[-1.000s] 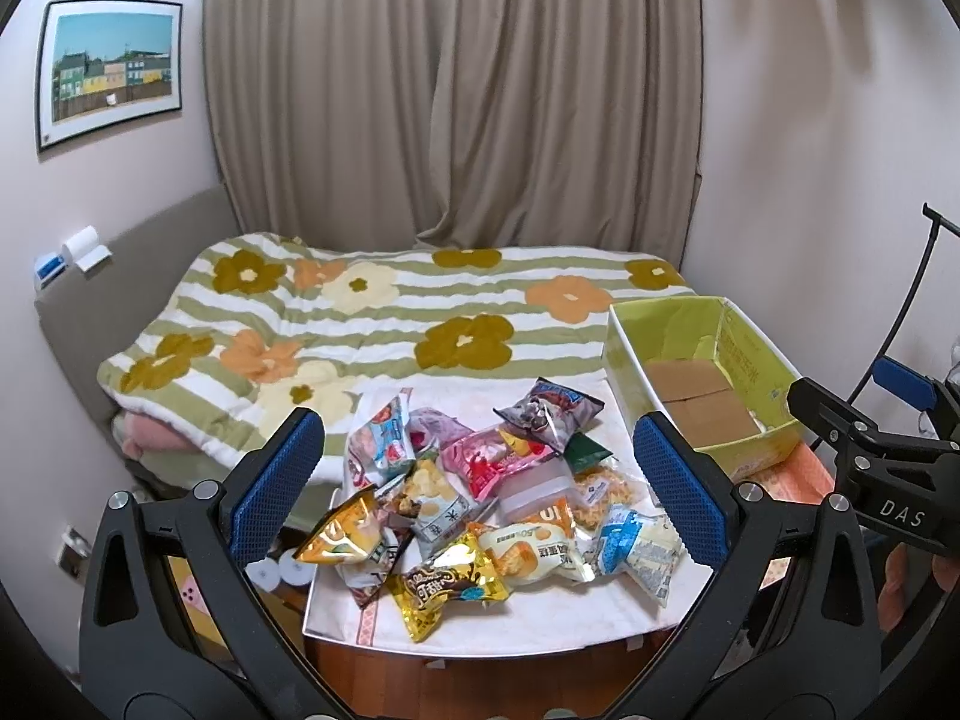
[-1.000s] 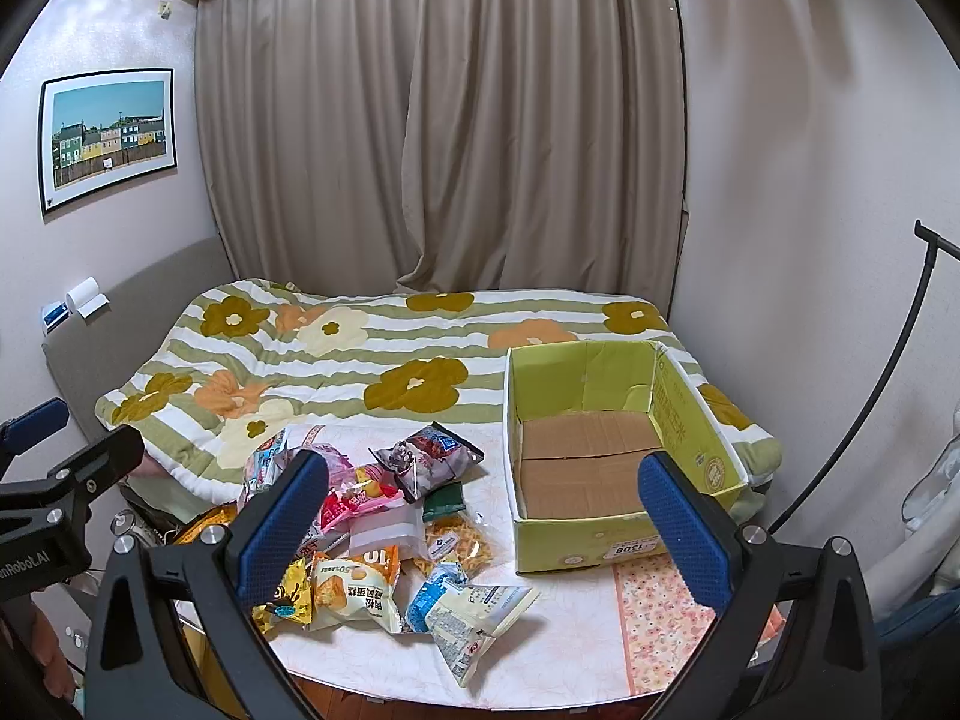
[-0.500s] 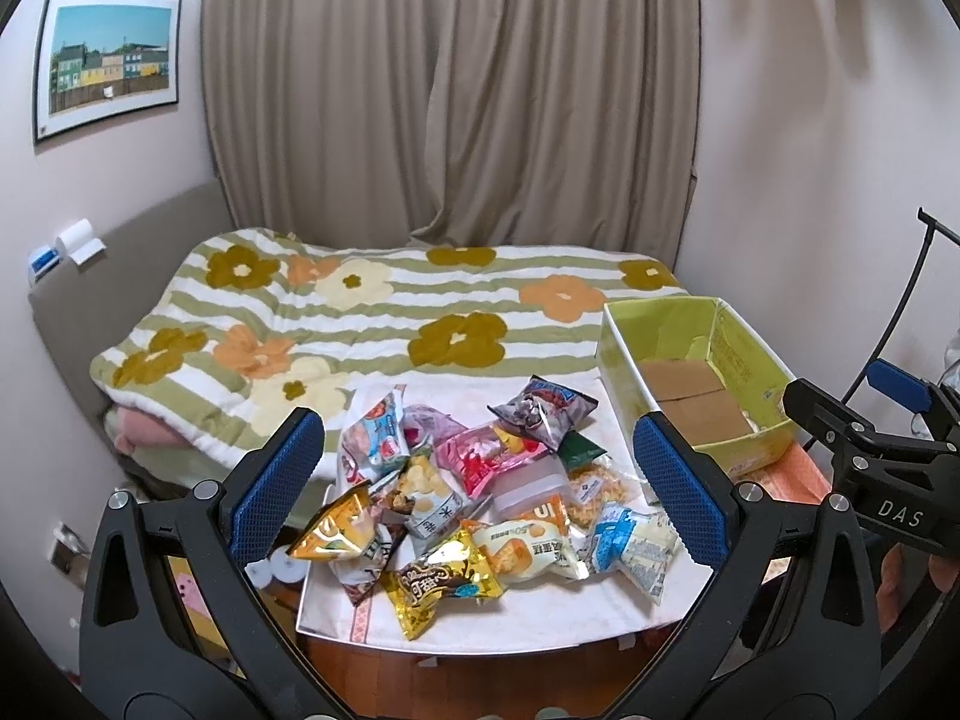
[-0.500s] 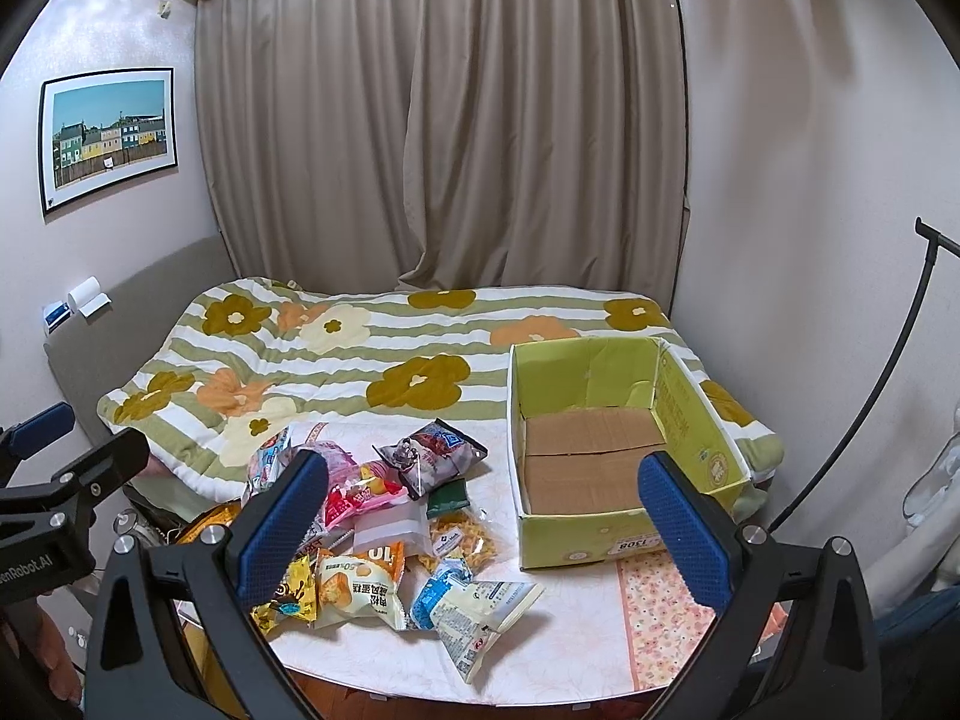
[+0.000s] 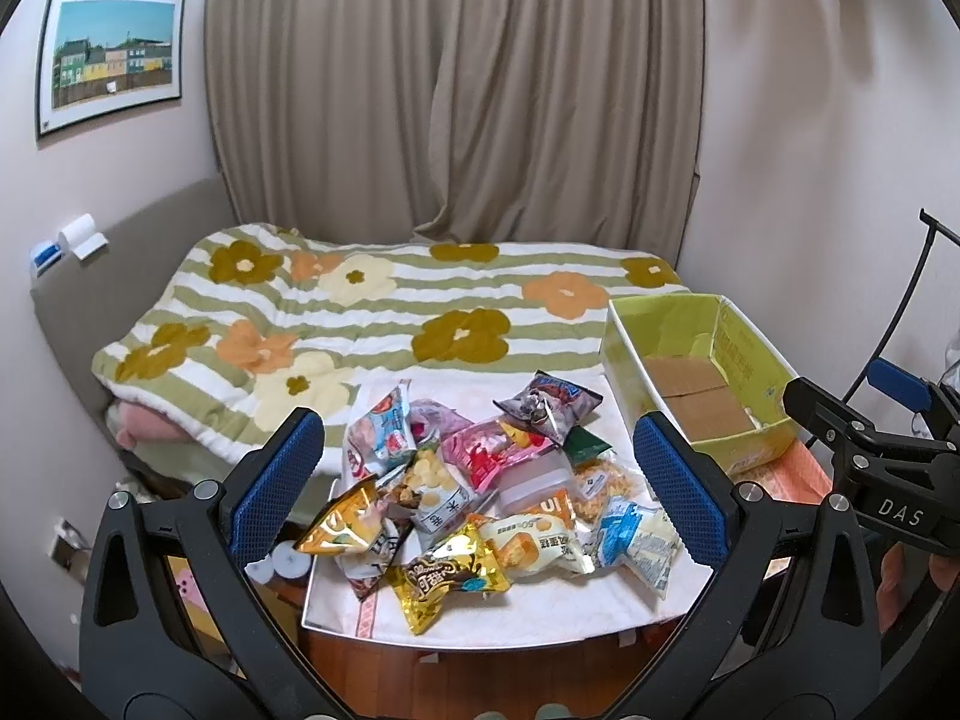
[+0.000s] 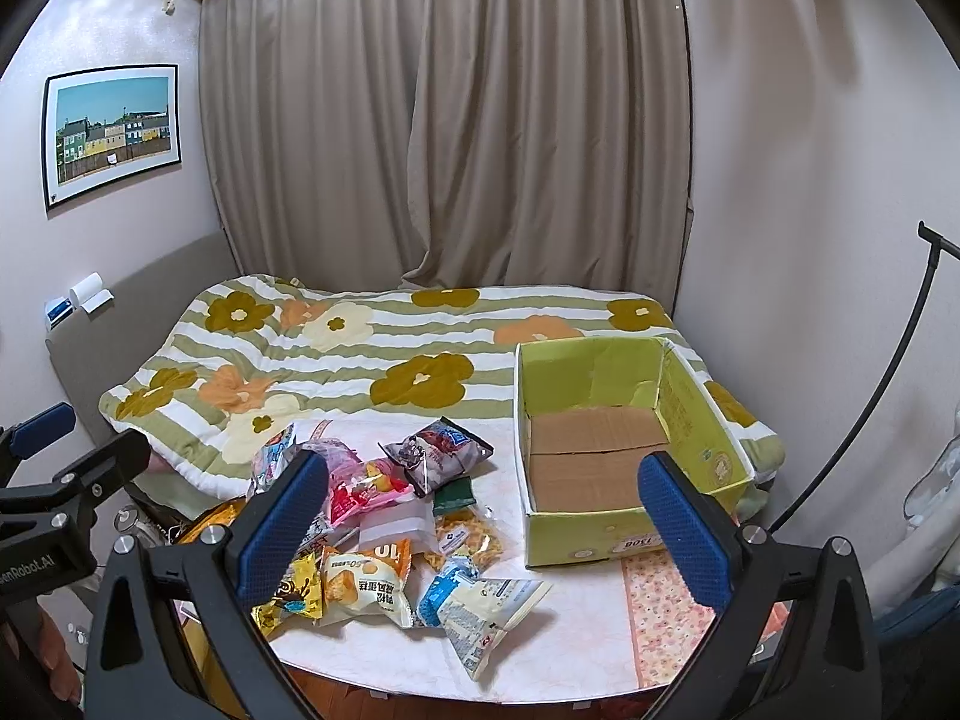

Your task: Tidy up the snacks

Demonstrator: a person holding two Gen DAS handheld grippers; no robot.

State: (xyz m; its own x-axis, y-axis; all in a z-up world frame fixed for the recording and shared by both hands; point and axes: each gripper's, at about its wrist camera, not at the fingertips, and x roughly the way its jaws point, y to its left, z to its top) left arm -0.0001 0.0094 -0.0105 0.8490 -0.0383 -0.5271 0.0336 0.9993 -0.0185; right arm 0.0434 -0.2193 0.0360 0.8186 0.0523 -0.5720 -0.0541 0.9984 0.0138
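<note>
A pile of snack bags (image 5: 480,504) lies on a small white table (image 6: 576,648) that sits at the foot of a bed with a flowery blanket (image 5: 372,312). Just beside the pile, on the same table, stands a green cardboard box (image 6: 690,420) with an open top and nothing in it but its brown floor.

On the side of the pile away from the box is a shiny orange bag (image 5: 342,528). A gold bag (image 5: 444,582) is at the front of the pile, and a blue and white bag (image 6: 480,600) lies at the front on the box side. A dark bag (image 6: 438,450) sits at the back of the pile (nearest the bed).

The left gripper (image 5: 480,492) is high above the pile, its blue pads spread wide, holding nothing. The right gripper (image 6: 483,528) is up in the air too, between the pile and the box, also spread wide and holding nothing.
</note>
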